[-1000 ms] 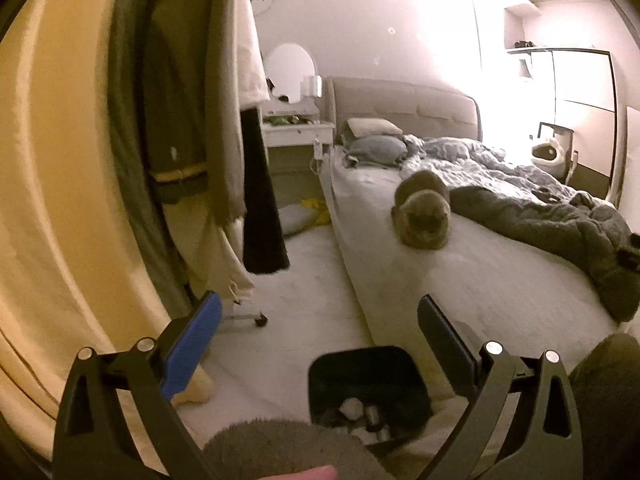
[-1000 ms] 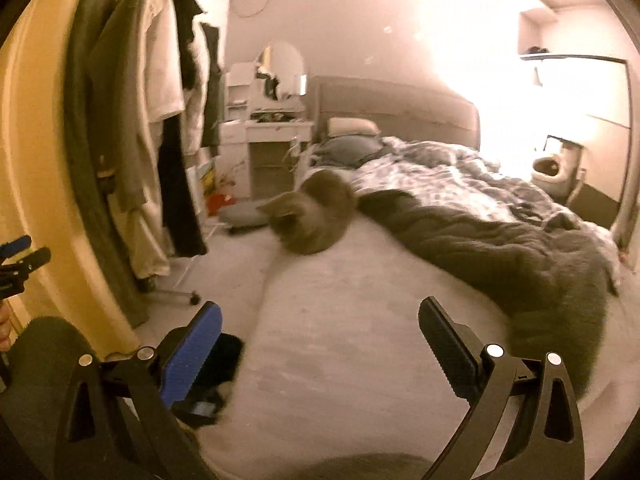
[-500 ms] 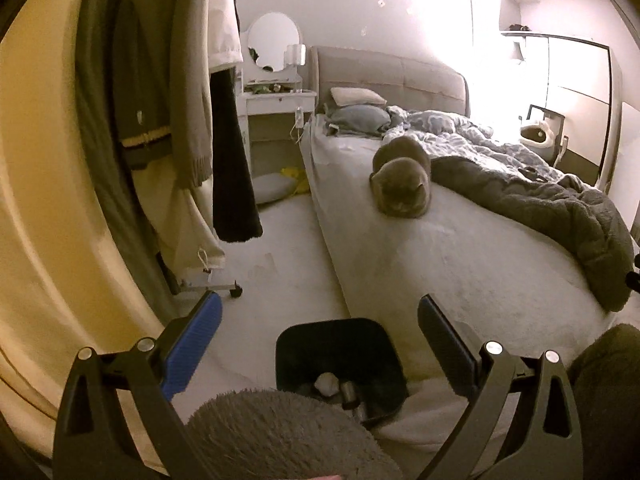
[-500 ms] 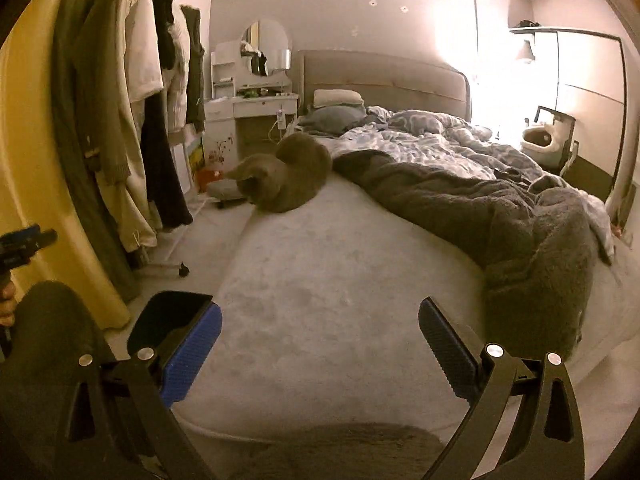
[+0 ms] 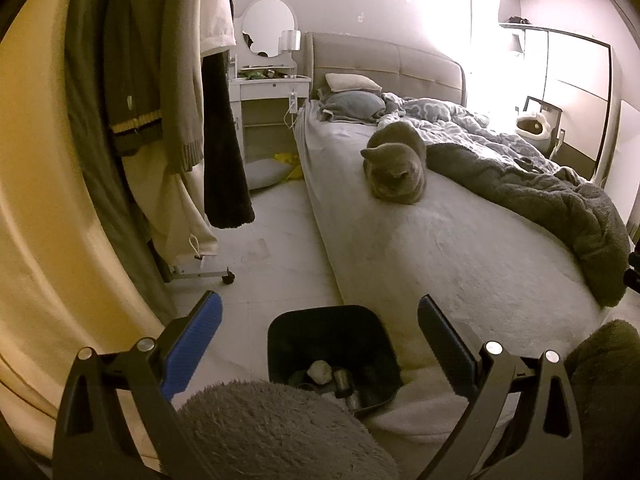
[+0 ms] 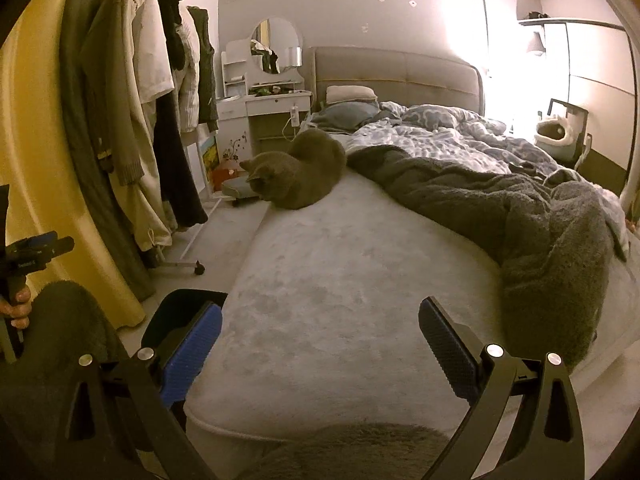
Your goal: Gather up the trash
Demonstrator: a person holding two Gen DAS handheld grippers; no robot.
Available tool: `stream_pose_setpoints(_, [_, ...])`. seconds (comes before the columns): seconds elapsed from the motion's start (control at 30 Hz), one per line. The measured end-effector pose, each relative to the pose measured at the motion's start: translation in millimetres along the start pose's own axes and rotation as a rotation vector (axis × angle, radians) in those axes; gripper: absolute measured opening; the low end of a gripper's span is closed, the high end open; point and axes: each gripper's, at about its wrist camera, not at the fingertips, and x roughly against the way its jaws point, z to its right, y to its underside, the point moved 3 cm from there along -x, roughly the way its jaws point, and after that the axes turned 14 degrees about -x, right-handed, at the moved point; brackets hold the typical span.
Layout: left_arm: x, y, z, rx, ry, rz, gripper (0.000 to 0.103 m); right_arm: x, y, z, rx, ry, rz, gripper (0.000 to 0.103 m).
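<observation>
black bin (image 5: 332, 344) beside bed (image 5: 460, 248), crumpled trash (image 5: 320, 370) inside

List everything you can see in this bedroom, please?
Bin: one, black, on floor beside bed, some trash inside.
Cat: one, grey, curled on bed.
Bed: one, pale cover.
Blanket: one, dark grey, rumpled on bed.
Pillows: two, cream and grey, by headboard.
Clothes: several, hanging on rack at left.
Dresser: one, white, round mirror above.
Left gripper: open, above bin.
Right gripper: open, over bed.
</observation>
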Motion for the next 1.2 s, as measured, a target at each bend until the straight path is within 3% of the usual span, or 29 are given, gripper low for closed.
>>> stream_pose_setpoints(1.2, [-1.5, -0.7, -2.7, 0.012, 0.007, -0.005, 0.100, 0.1, 0.8, 3.8, -0.036, -0.015, 0.002, 0.100])
